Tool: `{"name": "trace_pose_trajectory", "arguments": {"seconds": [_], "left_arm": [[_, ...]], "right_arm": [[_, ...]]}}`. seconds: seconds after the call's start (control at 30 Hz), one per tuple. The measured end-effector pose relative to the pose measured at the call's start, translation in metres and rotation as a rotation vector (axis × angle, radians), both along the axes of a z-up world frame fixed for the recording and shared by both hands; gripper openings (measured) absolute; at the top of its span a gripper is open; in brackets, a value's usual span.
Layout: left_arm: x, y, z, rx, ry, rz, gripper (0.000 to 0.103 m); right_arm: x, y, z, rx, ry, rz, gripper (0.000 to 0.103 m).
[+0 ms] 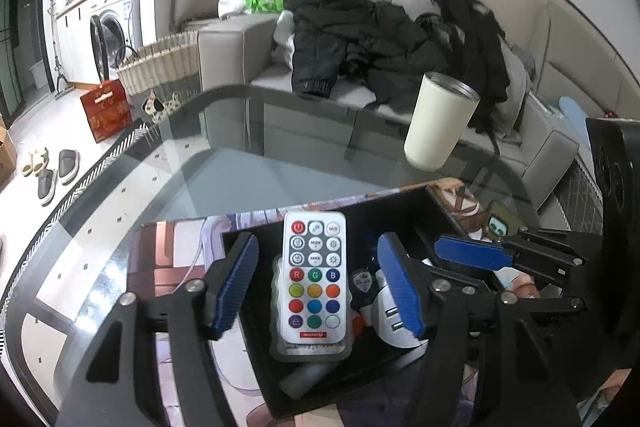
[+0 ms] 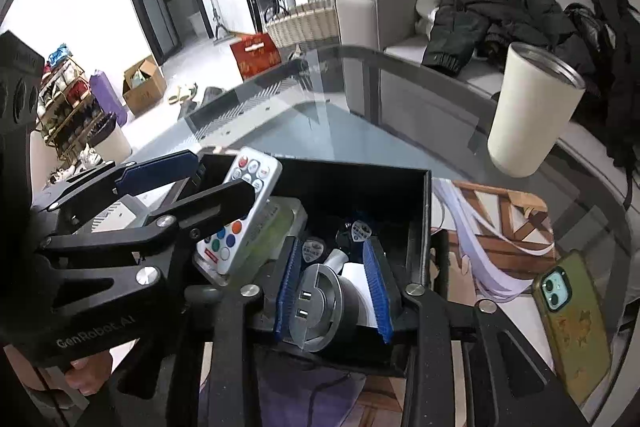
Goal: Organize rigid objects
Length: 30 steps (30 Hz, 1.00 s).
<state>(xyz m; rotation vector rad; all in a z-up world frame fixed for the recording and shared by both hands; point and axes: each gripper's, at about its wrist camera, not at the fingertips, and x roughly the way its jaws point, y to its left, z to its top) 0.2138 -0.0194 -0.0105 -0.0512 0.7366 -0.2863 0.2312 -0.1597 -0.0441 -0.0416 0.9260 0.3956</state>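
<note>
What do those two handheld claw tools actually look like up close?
Both are matte black, angular linkage frames joined with round silver bolts. Each finger carries a long blue ribbed pad. The left gripper has pale lettering, seemingly GenRobot.AI, on its body; the right gripper looks identical.

- The black box [image 1: 400, 203] is crowded: the white remote [image 1: 314, 277] lies across its middle, with a grey USB plug [image 2: 316, 311] and small bits beside it.
- Glass tabletop [image 1: 224, 167] beyond the box lies open.
- Only the cream tumbler [image 1: 438, 121] stands there, far right.
- A phone [image 2: 574, 319] lies right of the box.

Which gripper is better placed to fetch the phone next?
Right. The phone lies on the mat beside the right gripper; the left gripper straddles the remote, across the box.
</note>
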Motion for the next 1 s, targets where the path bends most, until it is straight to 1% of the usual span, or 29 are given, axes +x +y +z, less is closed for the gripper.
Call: {"name": "trace_pose_trajectory", "arguments": {"seconds": [0.07,0.13,0.23,0.3,0.33,0.5,0.53,0.57,0.63,0.7,0.73,0.77,0.83,0.9,0.93,1.0], "left_arm": [[-0.007,0.001,0.007,-0.004,-0.044,0.022,0.080],[-0.017,0.004,0.017,0.000,-0.108,0.037,0.081],[-0.032,0.005,0.029,0.020,-0.204,0.051,0.085],[-0.043,0.008,0.036,0.036,-0.273,0.079,0.090],[-0.046,0.009,0.038,0.039,-0.292,0.087,0.092],[-0.063,0.013,0.049,0.039,-0.369,0.092,0.093],[-0.063,0.011,0.049,0.052,-0.372,0.085,0.093],[-0.062,0.010,0.048,0.065,-0.358,0.082,0.093],[-0.053,0.010,0.043,0.075,-0.294,0.070,0.091],[-0.040,0.009,0.032,0.056,-0.202,0.039,0.072],[-0.033,0.008,0.025,0.053,-0.154,0.023,0.059],[-0.027,0.006,0.020,0.055,-0.121,0.010,0.056],[-0.023,0.006,0.014,0.074,-0.100,0.019,0.056],[-0.024,0.006,0.013,0.082,-0.112,0.023,0.056],[-0.026,0.004,0.013,0.085,-0.120,0.026,0.058],[-0.035,0.002,0.015,0.106,-0.153,0.036,0.060]], "right_arm": [[-0.007,-0.003,0.007,0.016,-0.033,-0.005,0.040],[-0.015,-0.006,0.016,0.030,-0.074,-0.011,0.048],[-0.029,-0.011,0.031,0.043,-0.162,-0.021,0.050],[-0.035,-0.013,0.040,0.053,-0.204,-0.018,0.051],[-0.039,-0.014,0.043,0.058,-0.225,-0.019,0.052],[-0.058,-0.015,0.057,0.060,-0.345,-0.024,0.060],[-0.061,-0.015,0.058,0.057,-0.362,-0.025,0.066],[-0.061,-0.014,0.058,0.049,-0.360,-0.022,0.067],[-0.058,-0.010,0.054,0.042,-0.313,-0.001,0.067],[-0.048,-0.008,0.045,0.023,-0.252,-0.006,0.067],[-0.043,-0.008,0.039,0.012,-0.217,-0.012,0.067],[-0.040,-0.008,0.036,0.004,-0.195,-0.014,0.067],[-0.034,-0.010,0.027,0.000,-0.158,-0.018,0.067],[-0.031,-0.012,0.023,0.023,-0.141,-0.022,0.067],[-0.031,-0.012,0.023,0.029,-0.141,-0.023,0.067],[-0.035,-0.015,0.028,0.045,-0.174,-0.027,0.067]]}}
